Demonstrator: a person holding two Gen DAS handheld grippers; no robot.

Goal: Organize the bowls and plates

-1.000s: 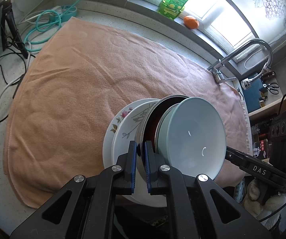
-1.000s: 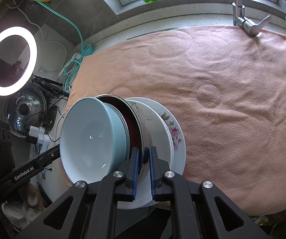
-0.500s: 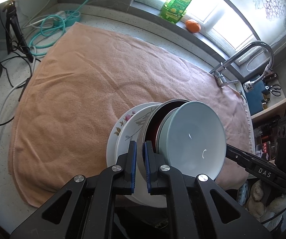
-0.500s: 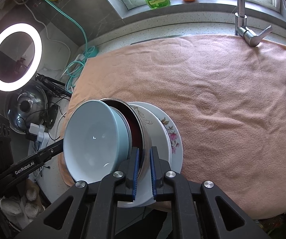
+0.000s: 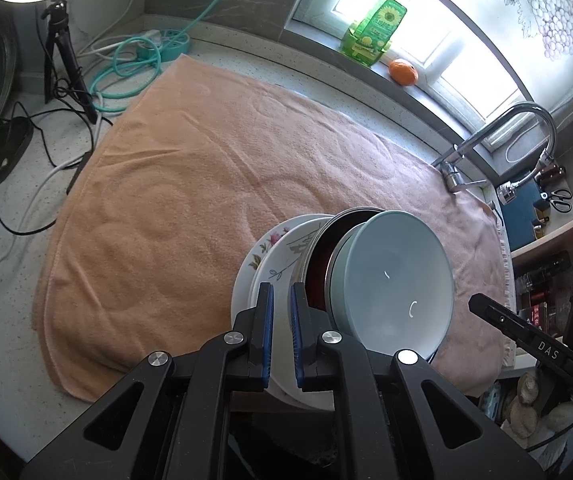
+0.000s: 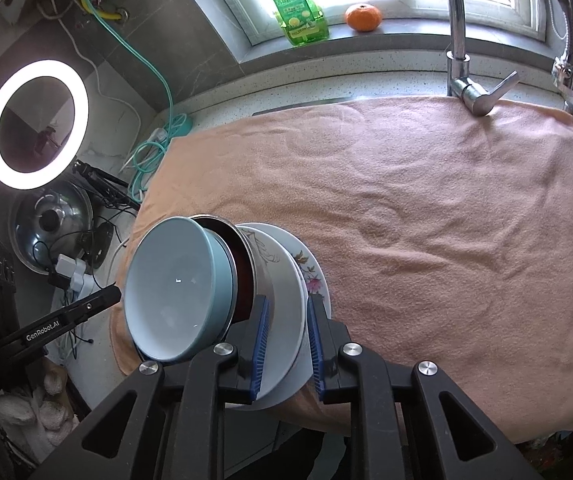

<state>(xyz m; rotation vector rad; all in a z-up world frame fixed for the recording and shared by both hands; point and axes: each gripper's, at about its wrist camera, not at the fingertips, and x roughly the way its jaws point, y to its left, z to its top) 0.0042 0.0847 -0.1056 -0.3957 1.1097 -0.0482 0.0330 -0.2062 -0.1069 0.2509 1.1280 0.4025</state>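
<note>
A tilted stack rests on the peach towel near its front edge: a floral plate, a branch-patterned plate, a metal bowl with a dark red inside, and a pale blue bowl. My left gripper is shut on the branch-patterned plate's rim. In the right wrist view the same blue bowl, metal bowl and plates appear. My right gripper has its jaws opening, with the plate rim between them and the pads no longer pinching.
A chrome faucet stands at the towel's far right. A green bottle and an orange sit on the windowsill. A ring light, a pot lid and tangled cables crowd the left counter.
The right gripper's jaws have spread apart from a tight pinch on the stack's rim. Both views have pulled back a little. The stack and the left grip look the same.
</note>
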